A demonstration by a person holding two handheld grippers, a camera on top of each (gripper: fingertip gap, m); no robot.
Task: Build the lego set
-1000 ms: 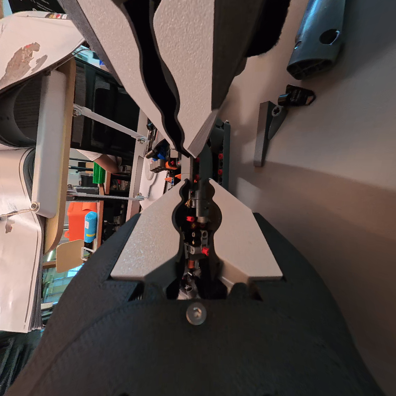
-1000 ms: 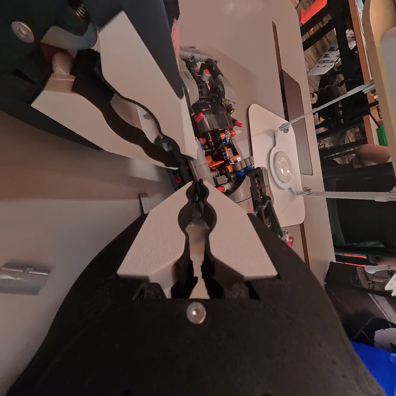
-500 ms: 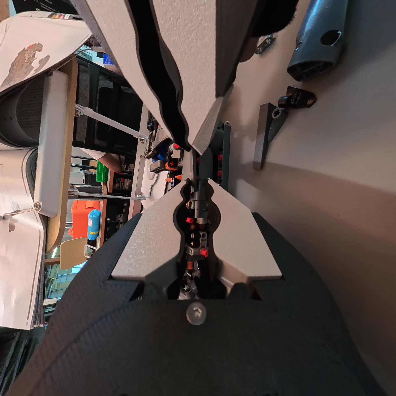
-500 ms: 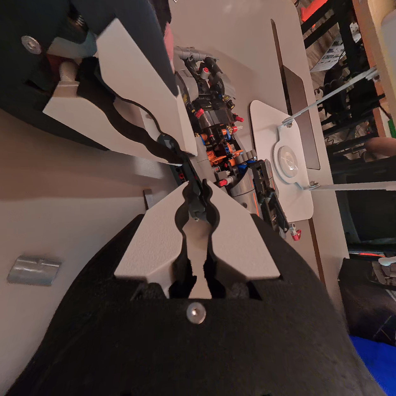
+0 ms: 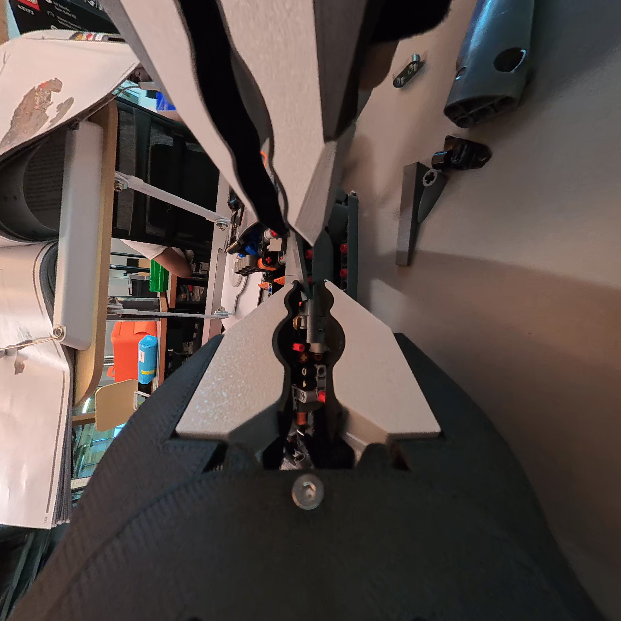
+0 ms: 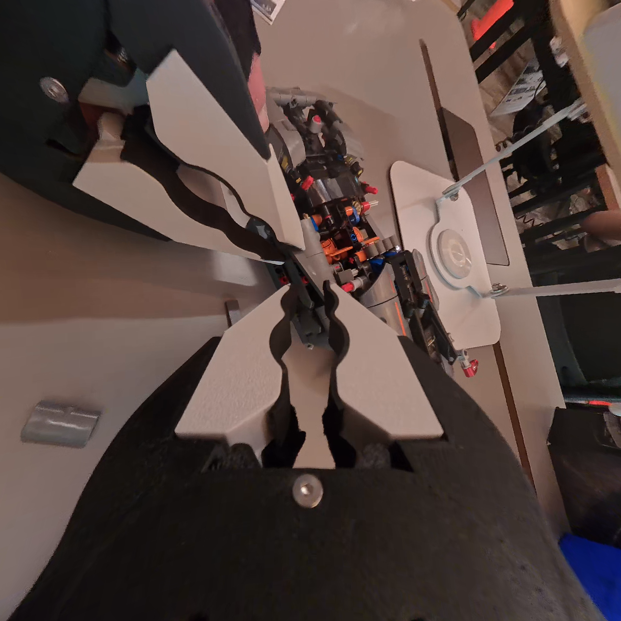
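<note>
The lego model (image 6: 336,208), a black and grey technic build with red, orange and blue pins, lies on the pale table (image 6: 100,336). My left gripper (image 5: 311,285) is shut on the model's near end (image 5: 312,336), which fills the gap between its fingers. My right gripper (image 6: 307,289) is shut on a dark grey beam (image 6: 309,324) at the model's edge. The two grippers meet tip to tip. The right one comes in from the top of the left wrist view (image 5: 302,235), and the left one from the upper left of the right wrist view (image 6: 285,252).
Loose parts lie on the table: a dark blue curved panel (image 5: 490,64), a black piece (image 5: 460,156), a grey wedge (image 5: 408,215), a grey curved piece (image 6: 60,425). An open instruction booklet (image 5: 30,369) is at the left. A white plate with a disc (image 6: 447,252) lies beyond the model. Less than 4 cm separates the two grippers' tips. About 7 cm separates my right fingertips from the black piece (image 5: 460,156).
The dark grey beam now sits deeper between my right gripper's fingers, whose tips stand a little wider apart. The right gripper has shifted slightly. The left gripper still holds the model.
</note>
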